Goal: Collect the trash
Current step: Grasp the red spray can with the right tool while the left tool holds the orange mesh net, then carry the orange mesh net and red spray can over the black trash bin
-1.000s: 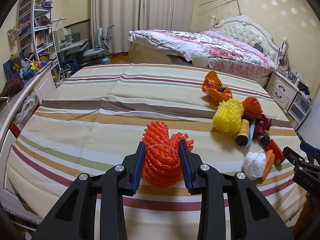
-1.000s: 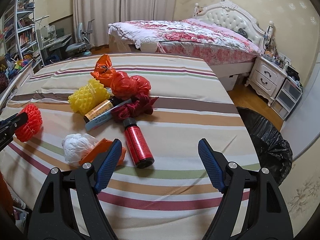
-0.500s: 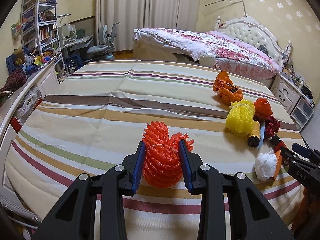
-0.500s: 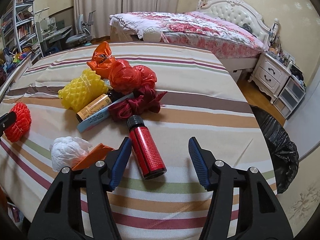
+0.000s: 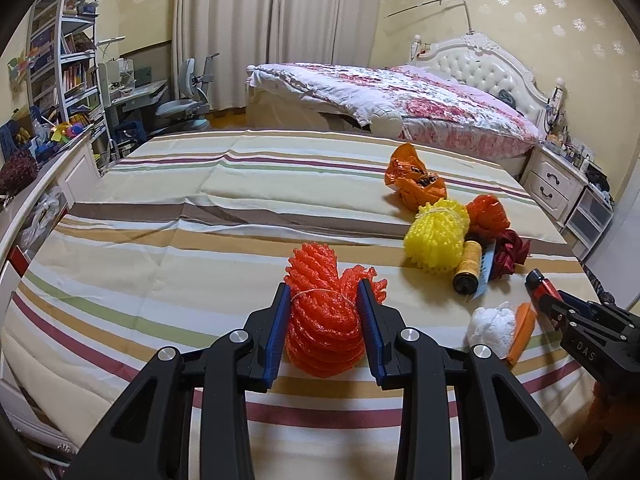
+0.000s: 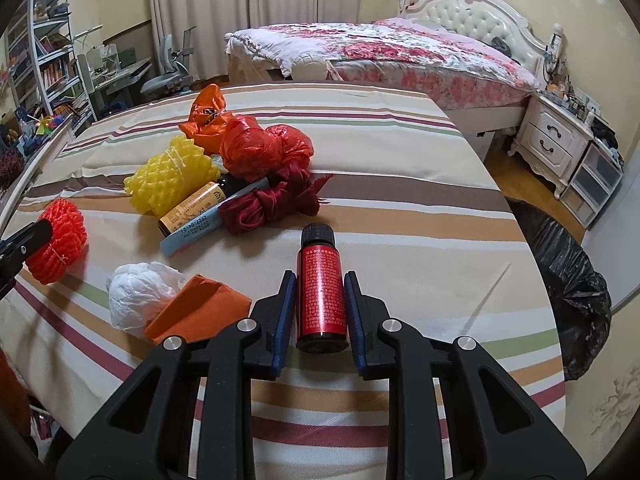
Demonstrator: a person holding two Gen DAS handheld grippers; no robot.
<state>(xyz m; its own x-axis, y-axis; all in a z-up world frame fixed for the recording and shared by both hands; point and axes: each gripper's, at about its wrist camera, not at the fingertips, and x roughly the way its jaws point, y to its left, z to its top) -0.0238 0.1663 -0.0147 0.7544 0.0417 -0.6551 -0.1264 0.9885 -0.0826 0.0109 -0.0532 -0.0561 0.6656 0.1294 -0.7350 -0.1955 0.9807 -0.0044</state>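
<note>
left gripper [image 5: 323, 295] jaws clamp orange foam net [image 5: 322, 330] | right gripper [image 6: 320, 282] jaws closing on red black-capped bottle [image 6: 320, 289]

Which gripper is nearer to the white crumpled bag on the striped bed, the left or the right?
The right. The right gripper, closing around the red bottle, is just beside the white crumpled bag. The left gripper, holding the red foam net, is farther off.

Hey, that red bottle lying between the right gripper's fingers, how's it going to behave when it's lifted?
The red bottle looks rigid, so it probably won't squash as the right gripper closes on it. Its glossy round side may slip or twist between the pads. If dropped on the striped bedspread, it would likely roll.
</note>
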